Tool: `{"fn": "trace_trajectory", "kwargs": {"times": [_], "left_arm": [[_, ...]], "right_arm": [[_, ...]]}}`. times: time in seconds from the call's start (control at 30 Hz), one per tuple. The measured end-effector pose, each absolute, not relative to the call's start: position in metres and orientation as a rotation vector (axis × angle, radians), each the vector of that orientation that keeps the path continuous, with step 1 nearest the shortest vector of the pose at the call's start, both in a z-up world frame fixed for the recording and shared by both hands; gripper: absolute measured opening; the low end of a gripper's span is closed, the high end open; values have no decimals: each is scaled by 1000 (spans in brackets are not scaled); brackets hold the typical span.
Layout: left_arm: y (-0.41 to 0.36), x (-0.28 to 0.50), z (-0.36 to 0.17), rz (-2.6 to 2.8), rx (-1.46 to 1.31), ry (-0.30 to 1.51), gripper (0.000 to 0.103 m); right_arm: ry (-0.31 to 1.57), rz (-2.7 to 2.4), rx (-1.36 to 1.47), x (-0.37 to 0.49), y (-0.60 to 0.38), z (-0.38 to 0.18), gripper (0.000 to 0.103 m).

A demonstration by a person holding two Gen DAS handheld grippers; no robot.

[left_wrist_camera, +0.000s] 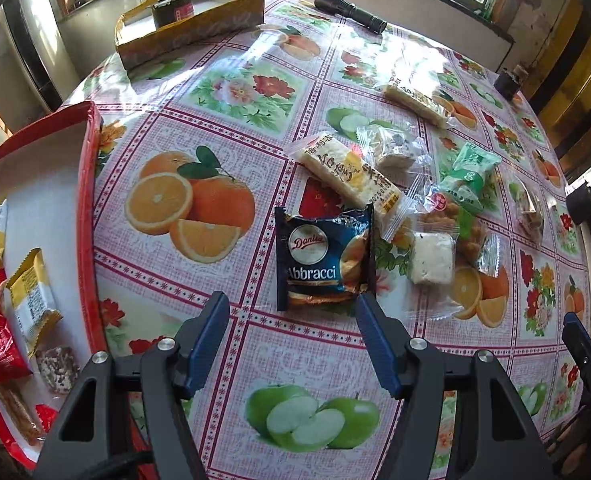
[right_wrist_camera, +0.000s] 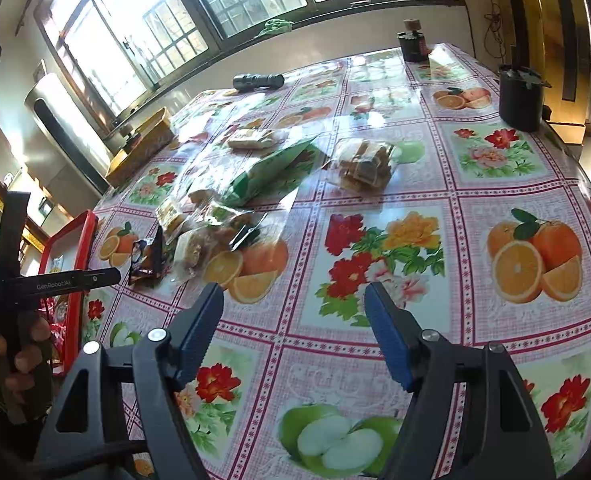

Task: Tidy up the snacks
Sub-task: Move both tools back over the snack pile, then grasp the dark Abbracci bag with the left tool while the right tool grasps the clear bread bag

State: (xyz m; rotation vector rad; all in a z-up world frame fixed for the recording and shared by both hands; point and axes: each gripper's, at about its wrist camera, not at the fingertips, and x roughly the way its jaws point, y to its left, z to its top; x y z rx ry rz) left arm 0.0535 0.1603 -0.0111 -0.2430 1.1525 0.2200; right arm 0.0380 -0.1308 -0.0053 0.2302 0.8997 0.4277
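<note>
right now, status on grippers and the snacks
Left gripper open, empty, over the Danisa Abbracci packet. Right gripper open, empty, over bare tablecloth. Some snacks already in the red tray, the pile still loose. Nothing blocking.

The red tray (left_wrist_camera: 89,184) is cut off at the left edge. The green snack packet (right_wrist_camera: 271,172) appears motion-blurred in the right wrist view. Print on the yellow-white wafer packet (left_wrist_camera: 31,300) is illegible.
</note>
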Motion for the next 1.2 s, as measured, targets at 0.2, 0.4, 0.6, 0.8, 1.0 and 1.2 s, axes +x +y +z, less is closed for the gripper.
{"fn": "trace_trajectory", "kwargs": {"times": [0.2,0.4,0.6,0.8,1.0,1.2], "left_arm": [[162,74,-27,244,-283,1179,66],[154,87,-31,256,-269,1169,66],[157,94,-30,253,-293,1150,66],[162,95,-30,282,-320,1134,72],[146,96,-35,283,-206,1096,74],[152,88,-30,200,-248,1085,45]], "right_arm": [[900,378,259,61,-141,-6,80],[905,312,257,99,-141,-8,85],[952,233,219,140,-127,-21,86],[990,143,183,166,-113,-32,89],[973,116,64,178,-93,-36,80],[948,171,27,171,-93,-32,44]]}}
